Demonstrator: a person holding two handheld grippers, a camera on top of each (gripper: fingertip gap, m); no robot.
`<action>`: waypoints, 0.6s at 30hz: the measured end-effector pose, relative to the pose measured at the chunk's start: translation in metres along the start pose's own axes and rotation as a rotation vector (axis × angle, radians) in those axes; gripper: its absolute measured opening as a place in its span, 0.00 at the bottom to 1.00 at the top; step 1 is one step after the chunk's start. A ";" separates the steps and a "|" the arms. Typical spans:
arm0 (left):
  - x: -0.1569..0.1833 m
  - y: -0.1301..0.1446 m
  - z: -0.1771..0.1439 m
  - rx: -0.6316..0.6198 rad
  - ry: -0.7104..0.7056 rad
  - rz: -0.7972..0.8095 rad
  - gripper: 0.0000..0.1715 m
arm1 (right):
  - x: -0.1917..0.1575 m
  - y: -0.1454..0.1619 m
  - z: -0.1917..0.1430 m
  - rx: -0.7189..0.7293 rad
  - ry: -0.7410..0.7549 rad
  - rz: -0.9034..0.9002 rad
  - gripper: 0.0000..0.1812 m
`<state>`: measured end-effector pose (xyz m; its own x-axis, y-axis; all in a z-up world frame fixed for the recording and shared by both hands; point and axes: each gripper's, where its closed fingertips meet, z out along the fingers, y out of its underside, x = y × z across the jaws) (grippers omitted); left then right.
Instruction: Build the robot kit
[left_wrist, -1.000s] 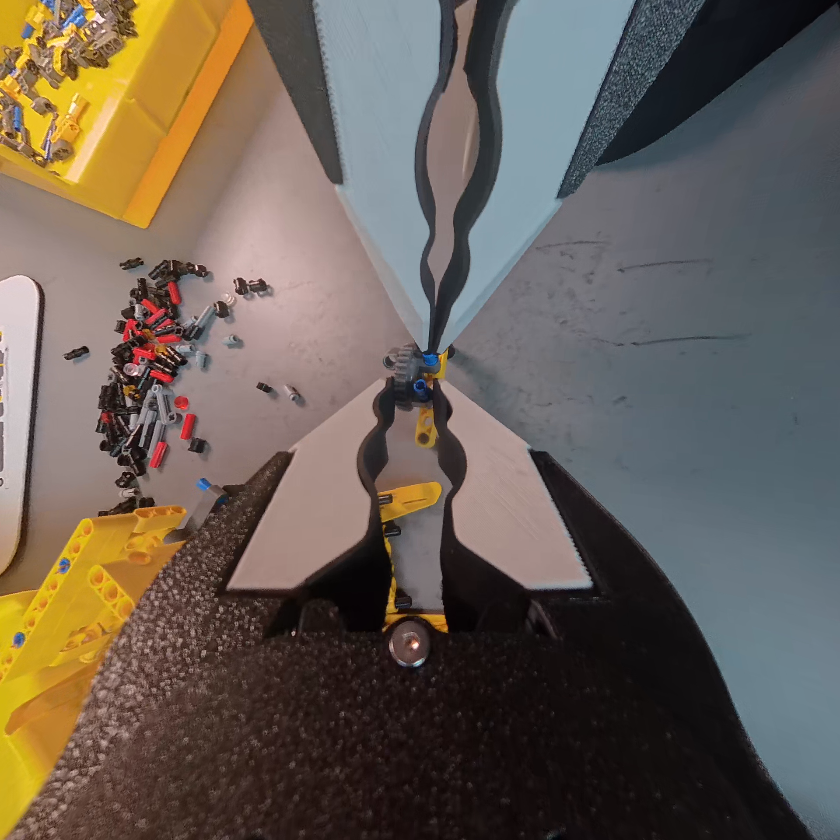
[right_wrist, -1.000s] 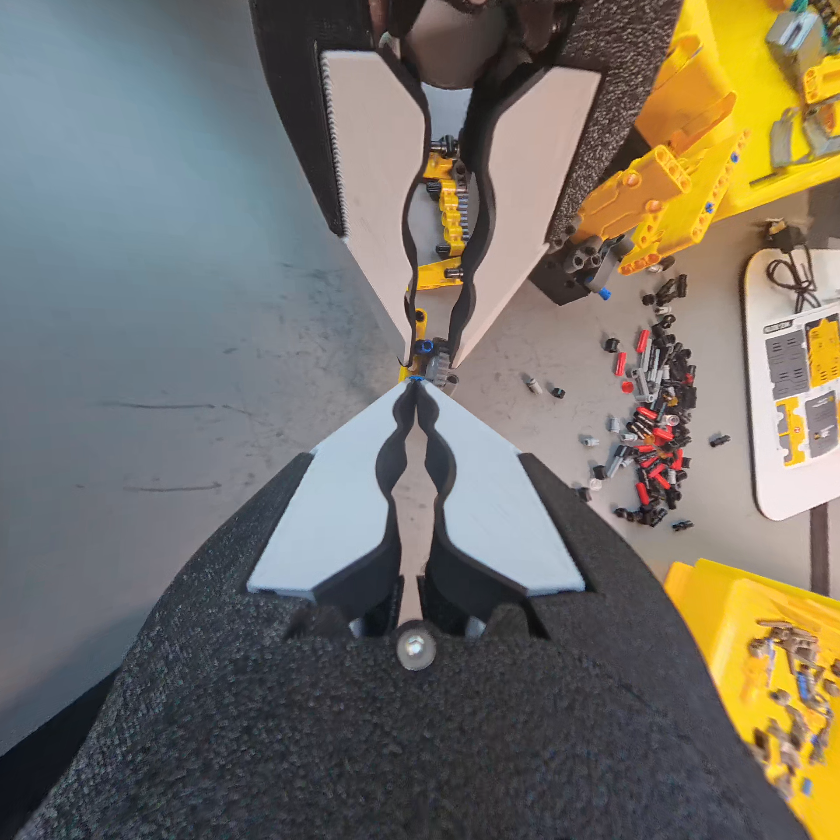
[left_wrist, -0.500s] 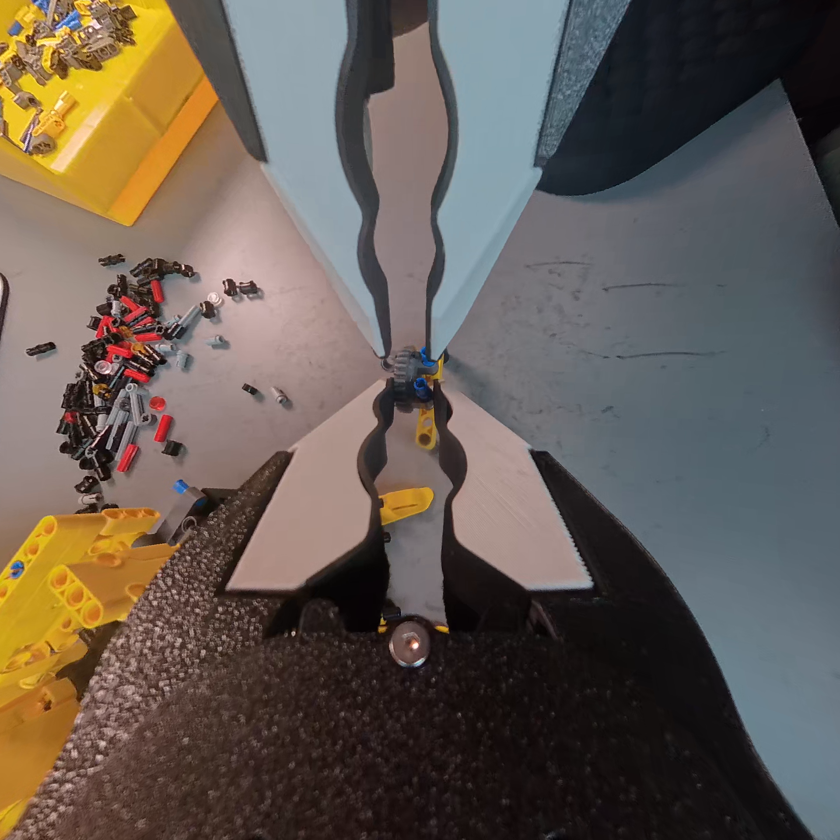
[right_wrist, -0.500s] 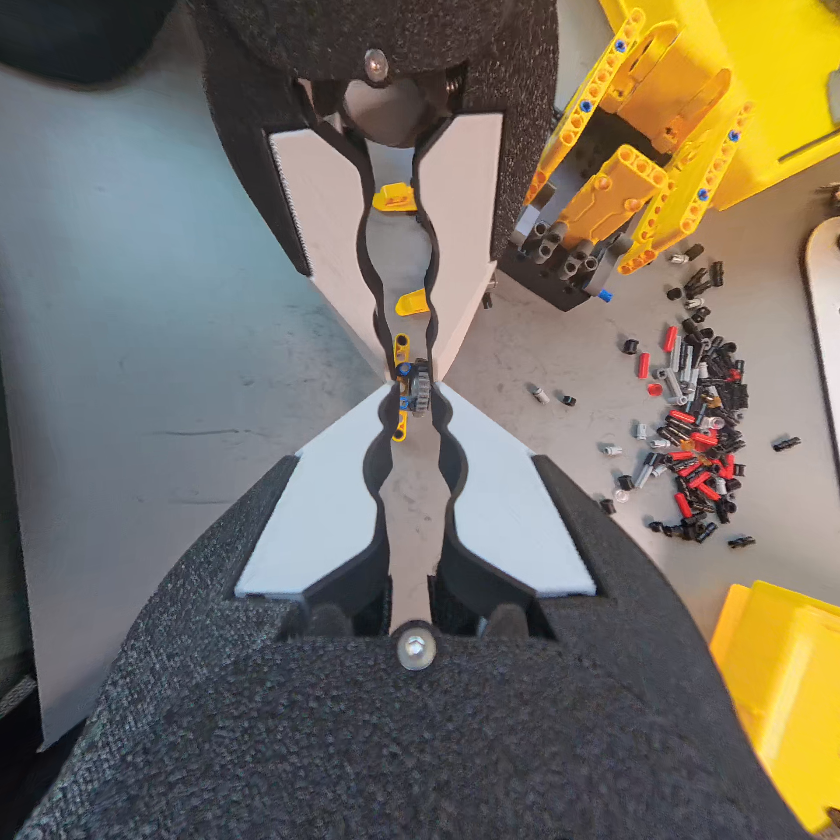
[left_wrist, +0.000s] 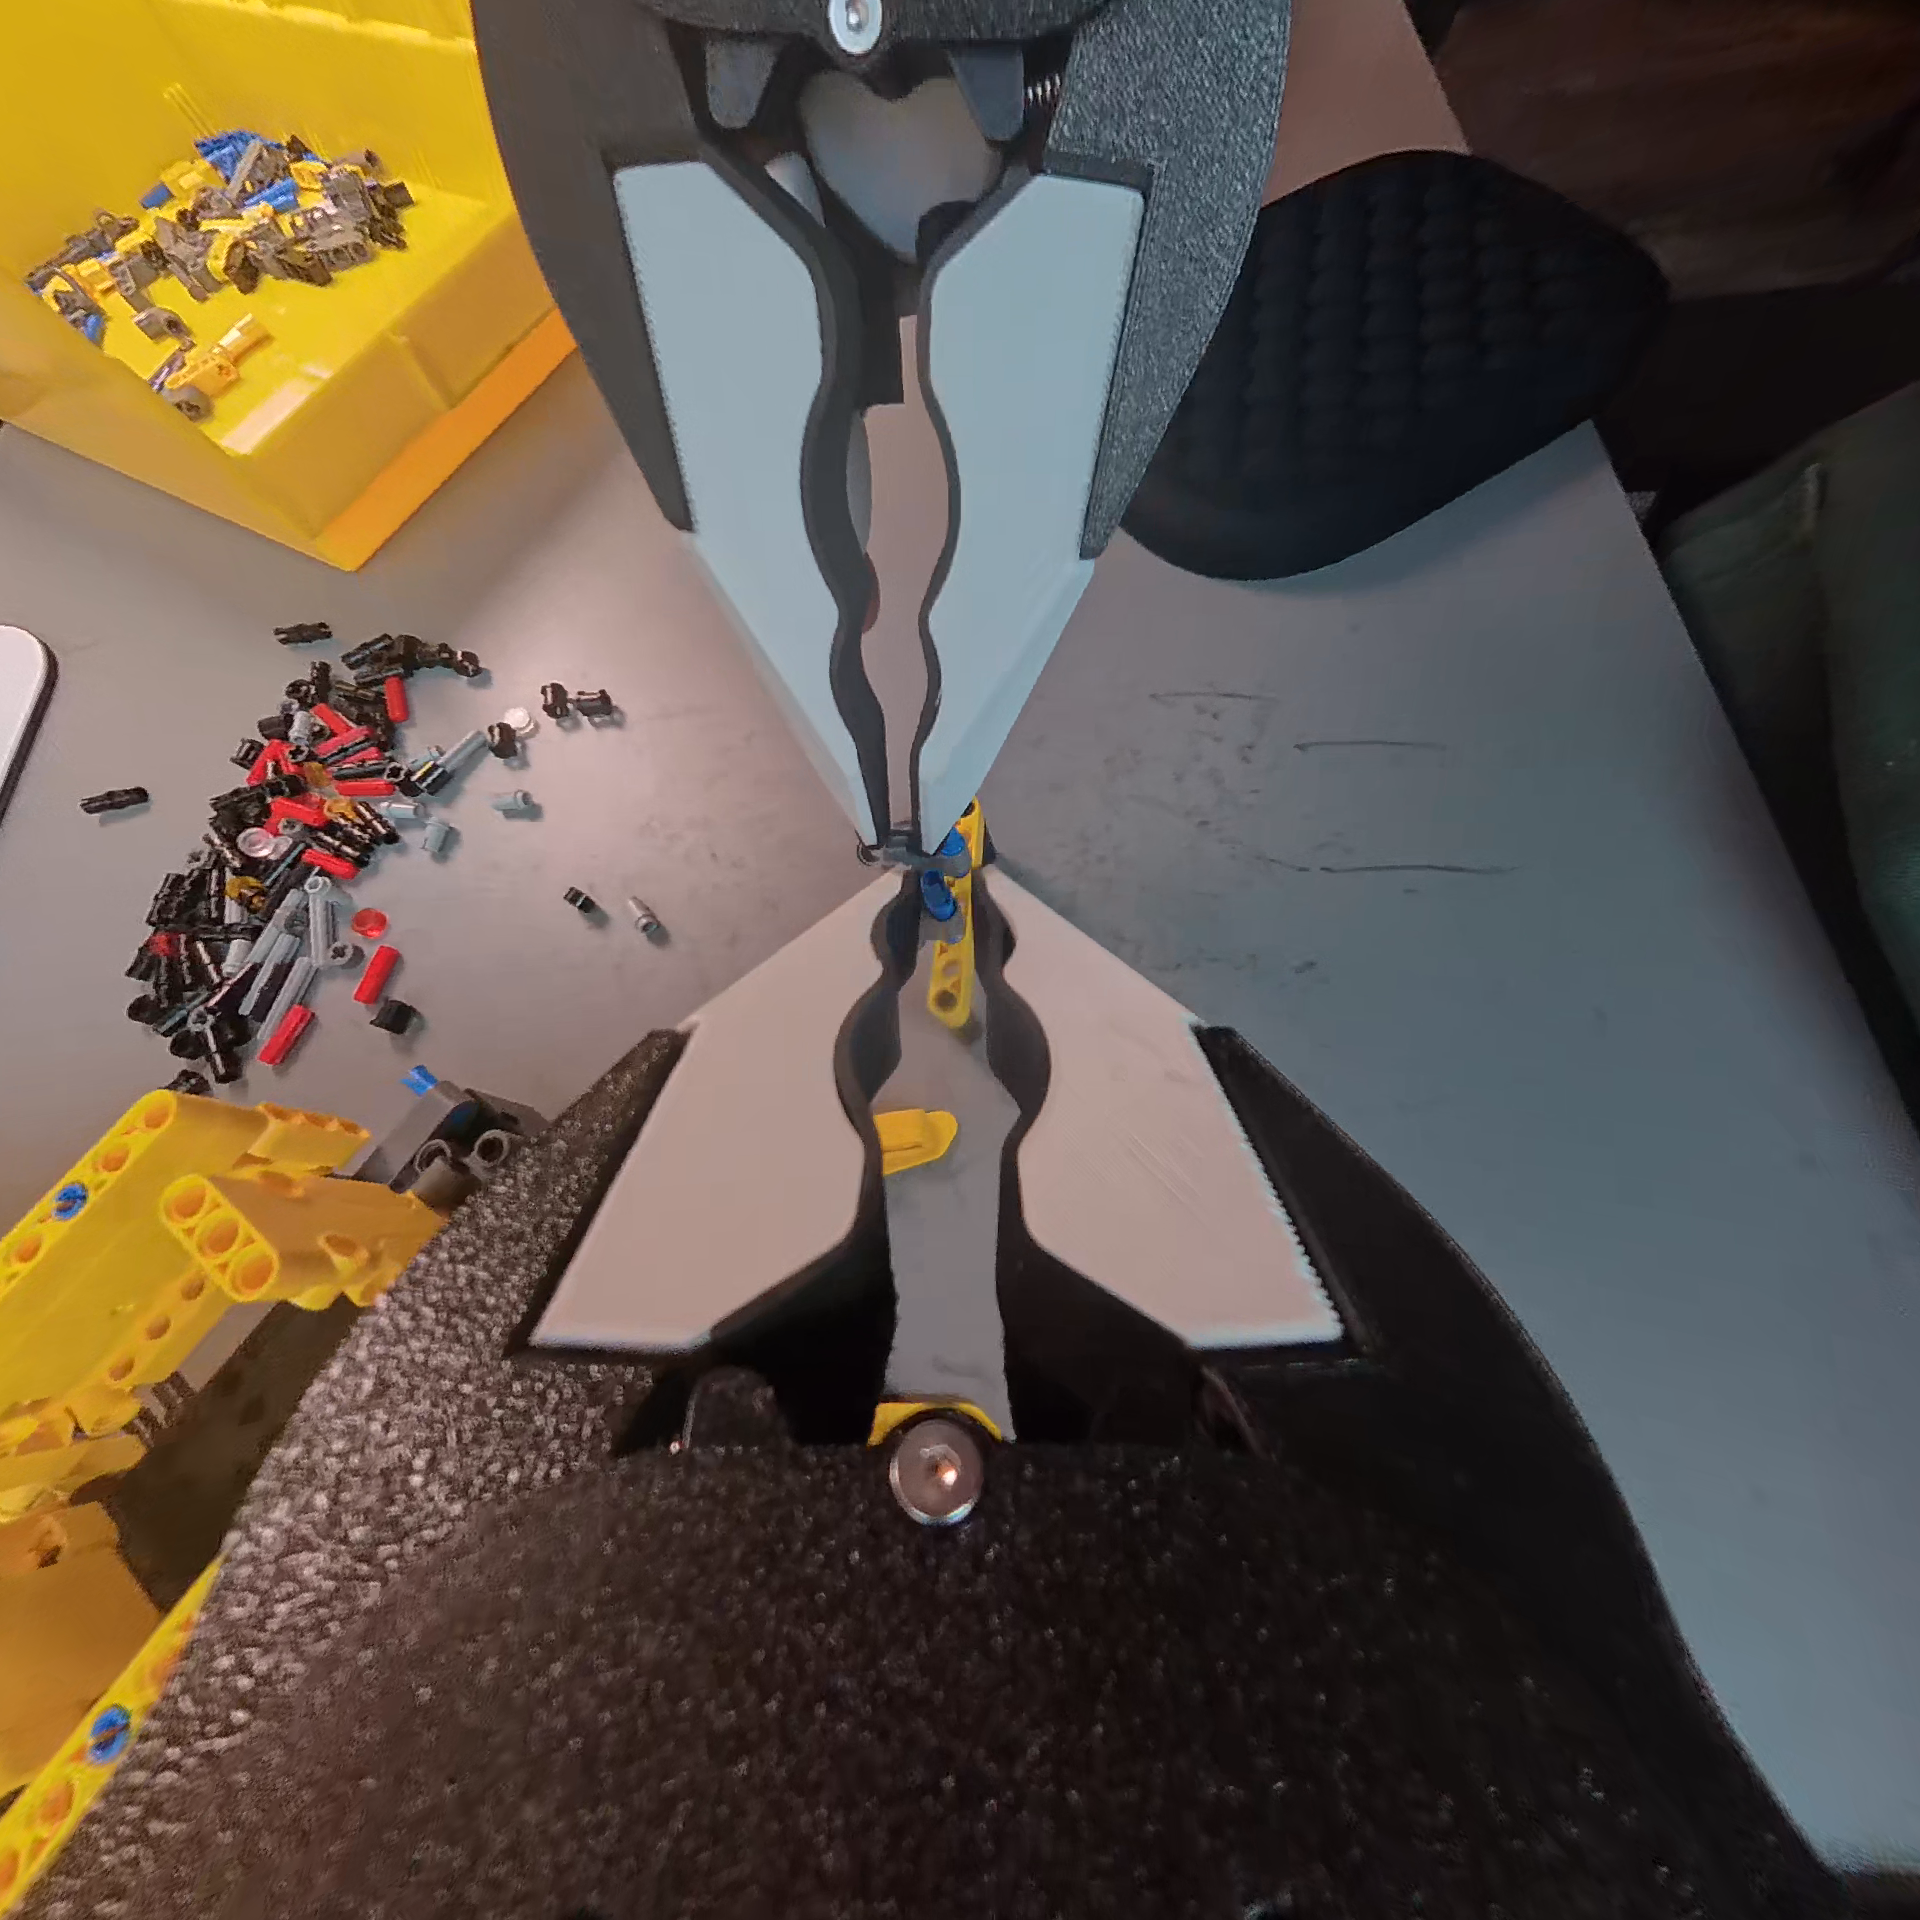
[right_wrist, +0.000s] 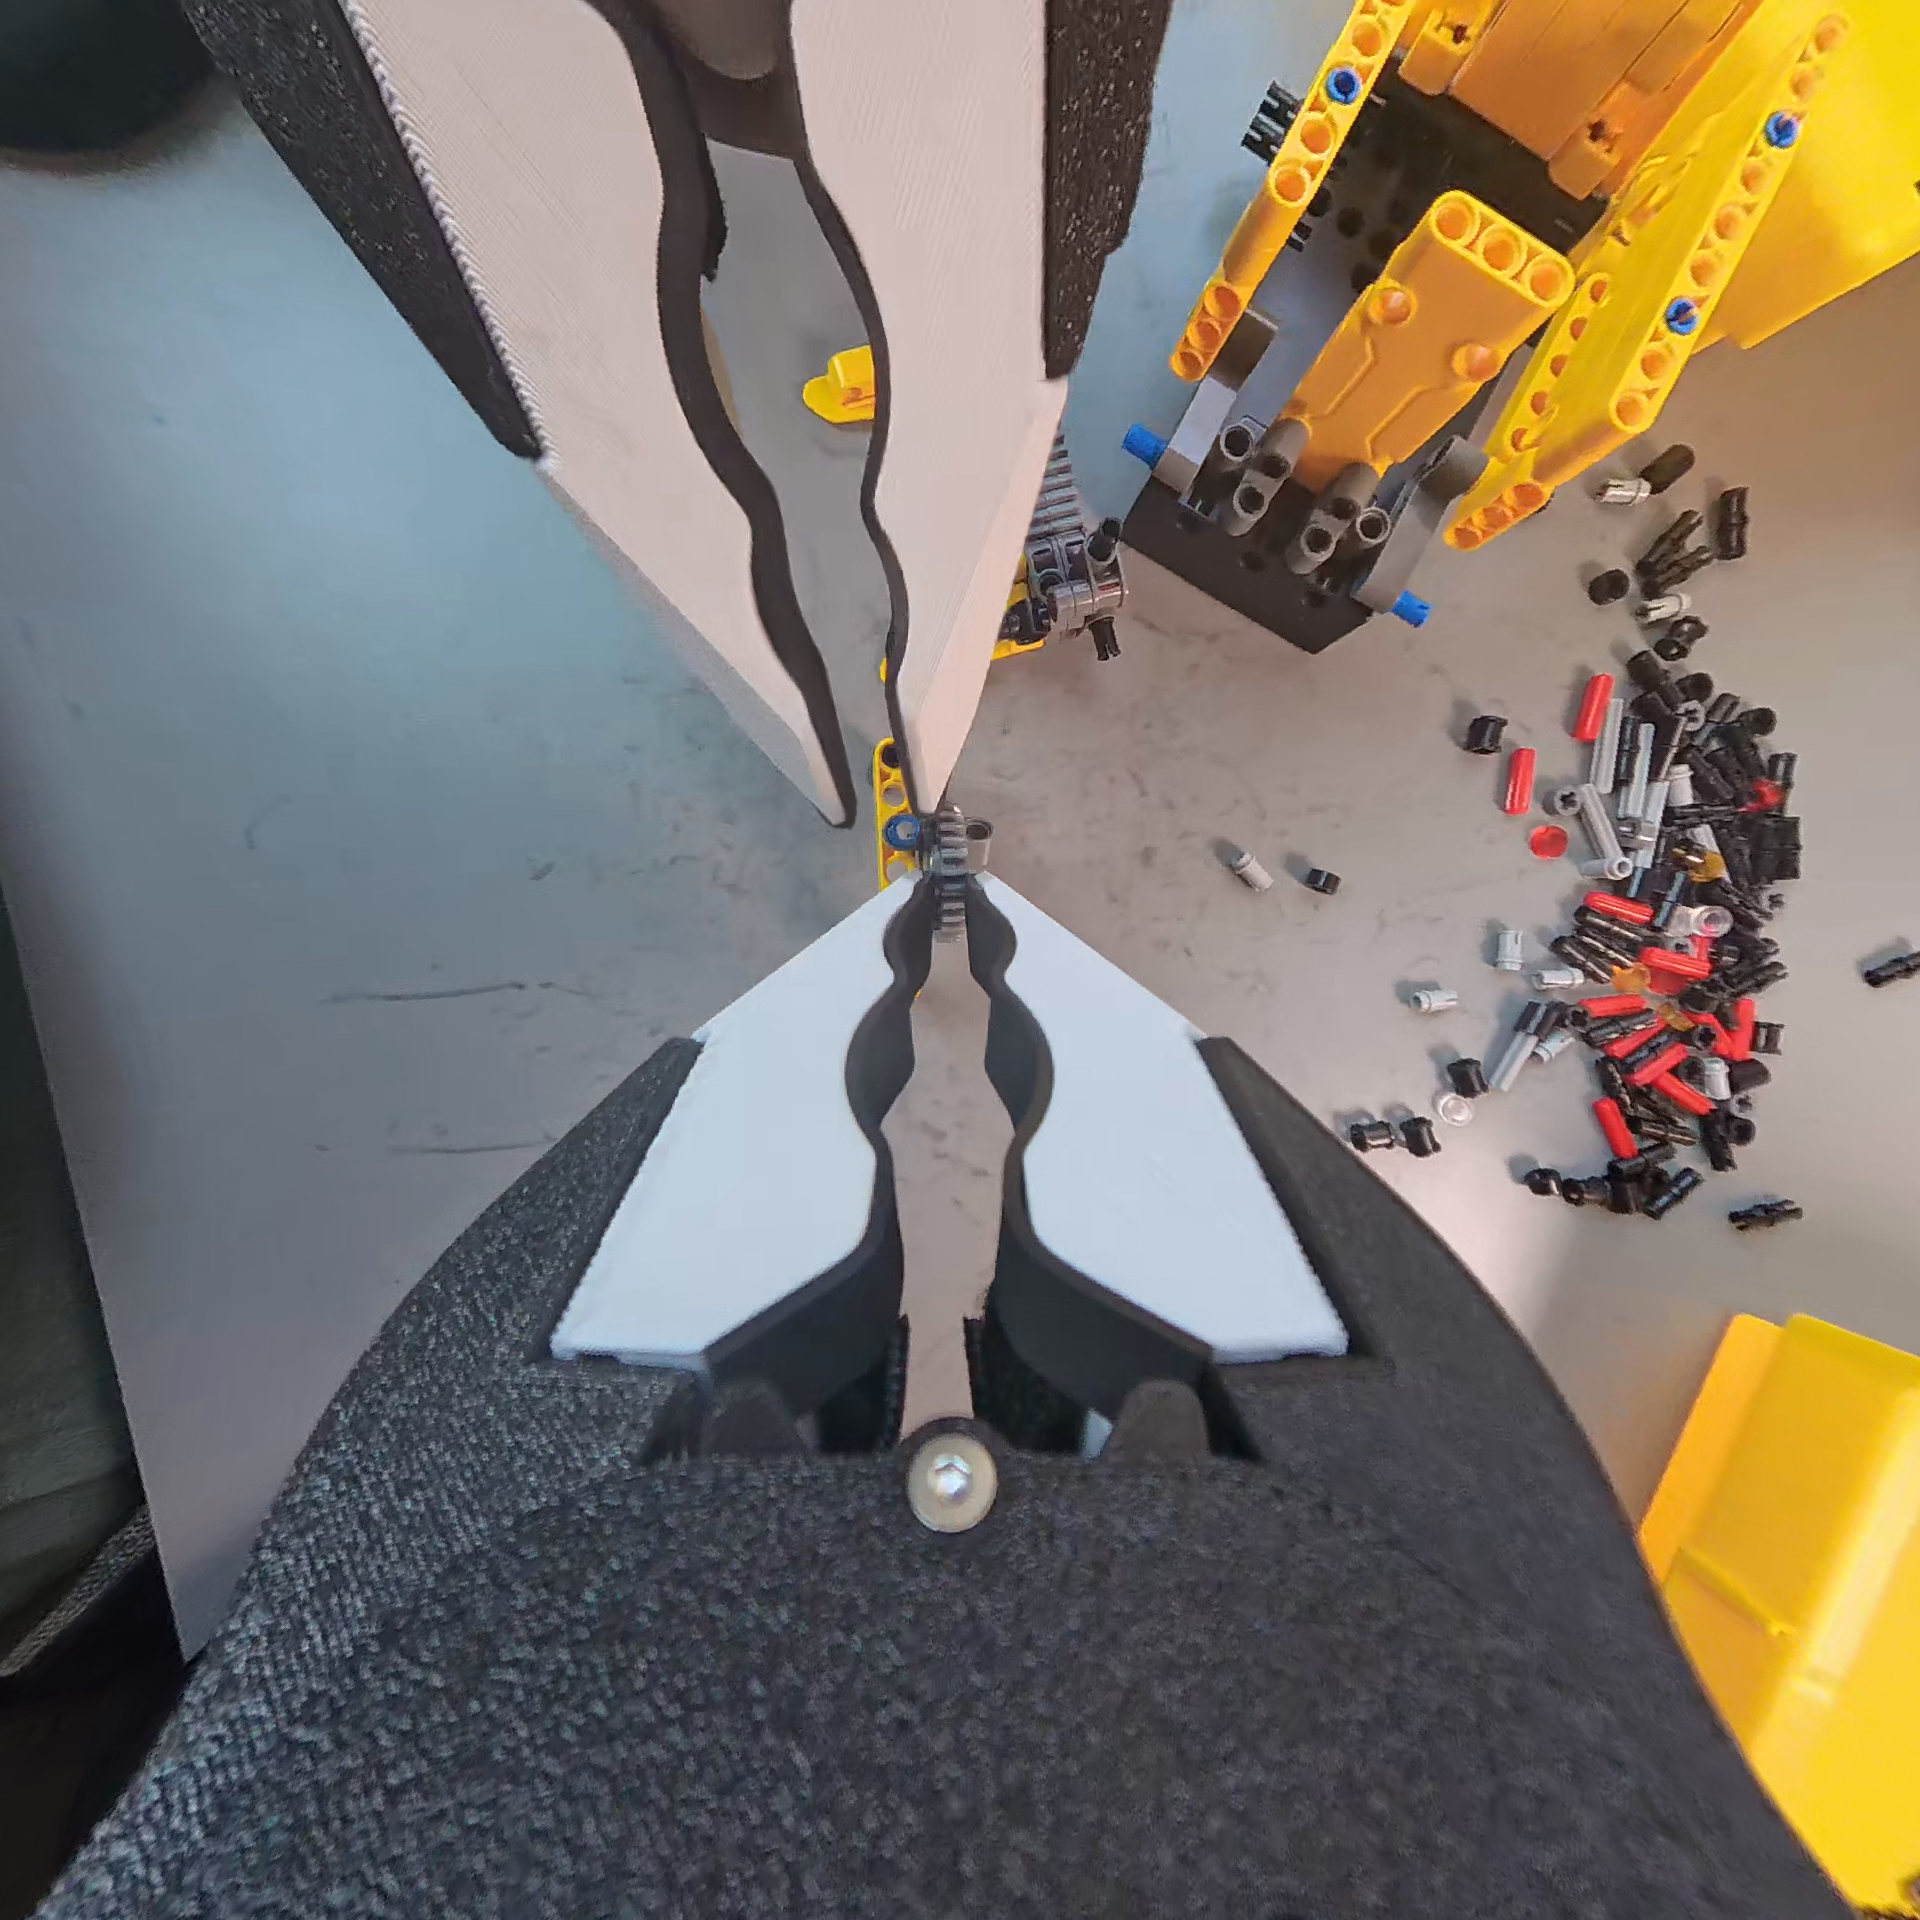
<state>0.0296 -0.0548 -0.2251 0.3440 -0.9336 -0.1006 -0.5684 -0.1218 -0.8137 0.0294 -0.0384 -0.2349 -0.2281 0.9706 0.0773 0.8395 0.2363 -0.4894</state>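
Observation:
My left gripper (left_wrist: 928, 885) is shut on a short yellow holed beam (left_wrist: 951, 951) with blue pins, held above the grey table. My right gripper (right_wrist: 948, 883) meets it tip to tip and is shut on a small dark grey gear (right_wrist: 948, 868) that sits on the beam's blue pin (right_wrist: 902, 831). The beam also shows in the right wrist view (right_wrist: 886, 774), behind the left gripper's tips. In the left wrist view the right gripper (left_wrist: 902, 836) comes in from the top, pinching the gear (left_wrist: 896, 844).
A pile of small black, red and grey pins (left_wrist: 281, 862) (right_wrist: 1662, 935) lies on the table. A yellow beam model (right_wrist: 1455, 260) (left_wrist: 156, 1247), a yellow parts bin (left_wrist: 229, 229), a small yellow piece (left_wrist: 914, 1138) and a grey subassembly (right_wrist: 1070, 571) are nearby. A black chair (left_wrist: 1403, 364) is beyond the table edge. My left and right fingertips are right by each other.
The right gripper opened half a second ago and is now shut on the gear. It has drawn back a little. The left gripper kept its hold on the beam.

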 end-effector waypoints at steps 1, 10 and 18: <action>-0.001 0.003 0.002 -0.018 -0.012 0.007 0.04 | 0.000 0.000 0.000 0.002 0.000 -0.001 0.03; -0.001 0.000 0.007 -0.004 -0.025 0.020 0.02 | -0.002 -0.001 0.000 0.005 0.025 -0.011 0.03; 0.001 0.000 0.007 -0.018 -0.034 0.068 0.00 | -0.002 -0.001 0.000 0.014 0.030 -0.013 0.02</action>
<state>0.0354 -0.0529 -0.2292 0.3288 -0.9280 -0.1751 -0.6047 -0.0644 -0.7938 0.0295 -0.0408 -0.2346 -0.2241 0.9683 0.1100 0.8295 0.2487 -0.5001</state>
